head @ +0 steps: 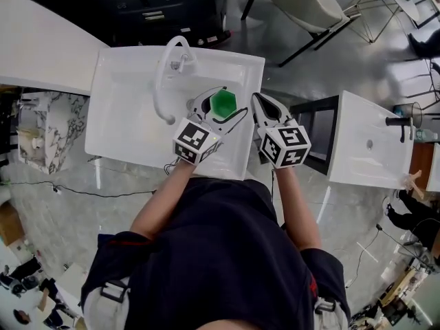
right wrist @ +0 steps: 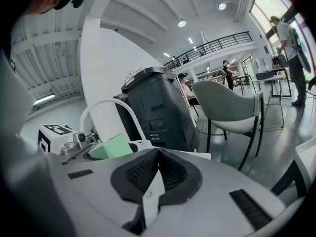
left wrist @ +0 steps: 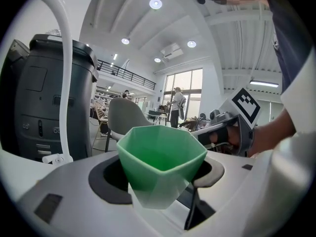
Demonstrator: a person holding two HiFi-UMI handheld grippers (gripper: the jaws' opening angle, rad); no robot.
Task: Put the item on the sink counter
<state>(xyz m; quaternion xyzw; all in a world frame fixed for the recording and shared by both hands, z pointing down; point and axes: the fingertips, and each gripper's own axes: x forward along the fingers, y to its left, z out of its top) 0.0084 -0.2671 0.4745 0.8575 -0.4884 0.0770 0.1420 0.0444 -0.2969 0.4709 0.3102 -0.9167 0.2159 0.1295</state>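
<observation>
The left tongs (head: 220, 105) grasp the green cup (left wrist: 161, 154) over the basin of the sink (head: 124, 115), seemingly not yet down on its table, the right tongs (head: 261, 102) are clenched and empty, so placing remains.

Dark grey machine (head: 172, 5) straight ahead of left gripper (head: 223, 102), past white faucet (head: 163, 74). Pale chair (head: 302, 2) ahead-right of right gripper (head: 260, 99). Second basin (head: 368, 139) off its right side. Black cable (head: 103, 195) on marble floor (head: 62, 170), behind-left of left gripper.
</observation>
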